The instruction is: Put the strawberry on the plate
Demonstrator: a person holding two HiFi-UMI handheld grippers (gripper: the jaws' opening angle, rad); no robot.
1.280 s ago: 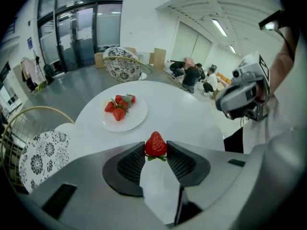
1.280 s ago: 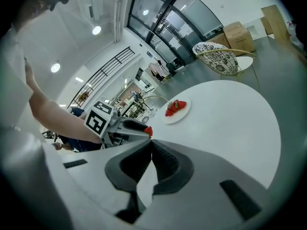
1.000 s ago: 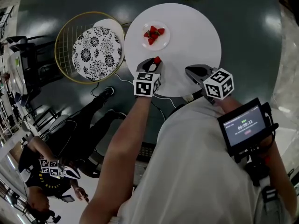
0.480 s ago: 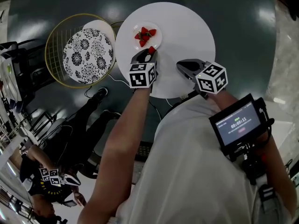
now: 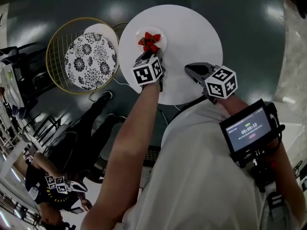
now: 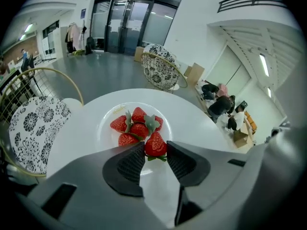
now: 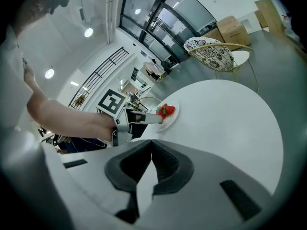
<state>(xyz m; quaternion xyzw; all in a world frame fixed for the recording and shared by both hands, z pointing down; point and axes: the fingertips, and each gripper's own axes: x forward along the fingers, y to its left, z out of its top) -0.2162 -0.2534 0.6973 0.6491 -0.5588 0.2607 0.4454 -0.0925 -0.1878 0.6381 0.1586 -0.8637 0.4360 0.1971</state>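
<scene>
A red strawberry [image 6: 156, 145] is clamped between the jaws of my left gripper [image 6: 155, 153], held just above the near rim of the white plate [image 6: 106, 128]. Several strawberries [image 6: 133, 128] lie heaped on that plate. In the head view the left gripper [image 5: 152, 55] reaches over the plate [image 5: 161, 34] with its strawberries [image 5: 149, 40] on the round white table [image 5: 192, 37]. My right gripper [image 5: 190, 69] hovers over the table's near right part; its jaws touch at the tips and hold nothing [image 7: 150, 153]. From the right gripper view the plate [image 7: 171, 115] shows beyond the left gripper.
A gold wire chair with a black-and-white patterned cushion [image 5: 91, 55] stands left of the table. A second such chair [image 6: 160, 71] stands beyond the table. A person [image 5: 53, 186] sits on the floor at lower left. A monitor [image 5: 250, 131] hangs at my right forearm.
My left gripper has carried the strawberry forward from the table's near middle to the plate's near edge. The right gripper has stayed about where it was.
</scene>
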